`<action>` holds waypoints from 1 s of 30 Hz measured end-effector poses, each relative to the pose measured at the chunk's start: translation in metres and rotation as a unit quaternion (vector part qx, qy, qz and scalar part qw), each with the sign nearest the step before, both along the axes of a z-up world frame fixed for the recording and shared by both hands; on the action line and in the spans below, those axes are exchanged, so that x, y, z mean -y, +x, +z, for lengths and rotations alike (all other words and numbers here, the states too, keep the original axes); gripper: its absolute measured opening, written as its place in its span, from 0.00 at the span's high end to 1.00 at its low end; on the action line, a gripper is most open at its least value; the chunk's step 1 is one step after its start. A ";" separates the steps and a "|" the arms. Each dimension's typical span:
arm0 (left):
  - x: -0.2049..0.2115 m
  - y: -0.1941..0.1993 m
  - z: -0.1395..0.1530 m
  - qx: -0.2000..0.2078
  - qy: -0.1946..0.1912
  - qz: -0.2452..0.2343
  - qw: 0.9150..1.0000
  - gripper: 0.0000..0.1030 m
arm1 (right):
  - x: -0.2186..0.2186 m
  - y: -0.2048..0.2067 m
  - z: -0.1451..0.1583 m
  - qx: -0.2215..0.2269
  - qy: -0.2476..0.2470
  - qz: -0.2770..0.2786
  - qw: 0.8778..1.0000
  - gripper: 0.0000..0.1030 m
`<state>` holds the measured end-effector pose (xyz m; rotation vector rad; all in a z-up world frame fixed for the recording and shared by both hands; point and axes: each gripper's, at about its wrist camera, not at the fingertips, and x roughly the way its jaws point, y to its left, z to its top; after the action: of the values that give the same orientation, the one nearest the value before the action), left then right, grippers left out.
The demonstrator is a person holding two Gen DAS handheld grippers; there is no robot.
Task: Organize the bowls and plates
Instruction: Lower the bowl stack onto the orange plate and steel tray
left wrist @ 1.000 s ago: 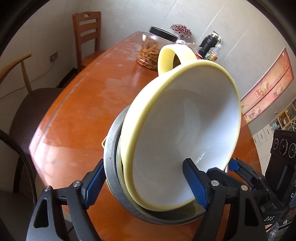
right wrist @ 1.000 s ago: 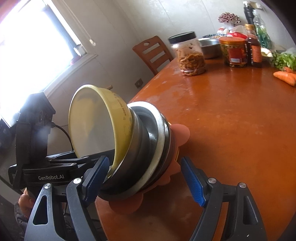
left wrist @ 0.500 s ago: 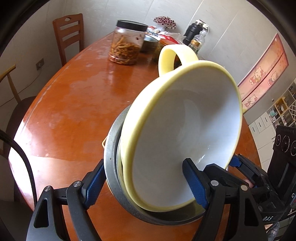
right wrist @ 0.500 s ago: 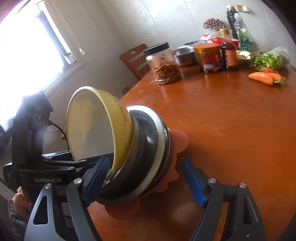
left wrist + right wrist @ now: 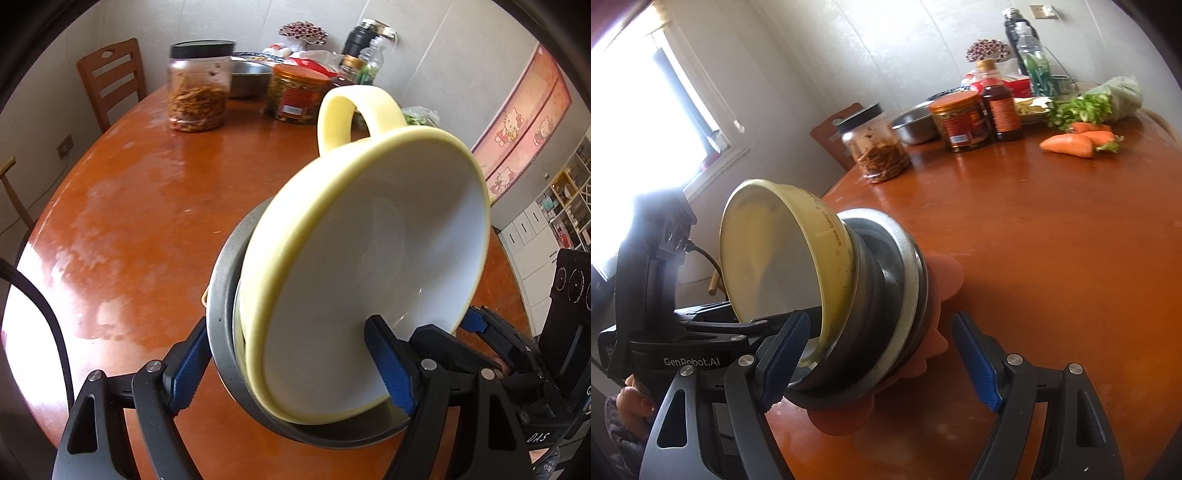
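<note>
A tilted stack hangs above the near edge of the round wooden table (image 5: 129,221). Its top piece is a yellow handled bowl (image 5: 369,258) with a white inside, nested in steel bowls (image 5: 897,295) on an orange flower-shaped plate (image 5: 942,273). My left gripper (image 5: 288,365) is shut on the stack, one blue pad inside the yellow bowl and the other behind the steel rim (image 5: 221,295). From the other side my right gripper (image 5: 879,358) clamps the same stack, between the mouth of the yellow bowl (image 5: 768,251) and the back of the orange plate.
At the table's far side stand a black-lidded snack jar (image 5: 197,92), a steel bowl (image 5: 247,77), an orange-lidded jar (image 5: 295,96) and bottles (image 5: 1001,107). Carrots (image 5: 1071,142) and greens (image 5: 1089,103) lie at the far right. A wooden chair (image 5: 110,77) stands behind.
Both grippers have carried the stack along the table together, still clamped and tilted the same way. The jars, bottles and carrots have come further into both views.
</note>
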<state>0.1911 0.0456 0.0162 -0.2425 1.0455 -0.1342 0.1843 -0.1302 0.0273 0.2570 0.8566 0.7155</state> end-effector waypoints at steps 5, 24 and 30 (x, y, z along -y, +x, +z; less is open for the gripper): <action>0.023 0.013 -0.001 -0.003 -0.003 -0.018 1.000 0.22 | 0.030 0.001 0.000 0.005 0.003 -0.022 1.000 0.22; 0.110 0.034 -0.003 0.010 0.017 -0.076 0.997 0.22 | 0.116 -0.007 -0.008 0.003 0.002 -0.087 0.996 0.22; 0.119 0.029 -0.003 0.017 0.017 -0.080 0.997 0.22 | 0.123 -0.013 -0.004 0.006 -0.015 -0.098 0.995 0.22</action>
<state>0.2206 -0.0732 0.0132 -0.1248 1.0329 -0.2636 0.1714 -0.2535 0.0236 0.3050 0.8181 0.5204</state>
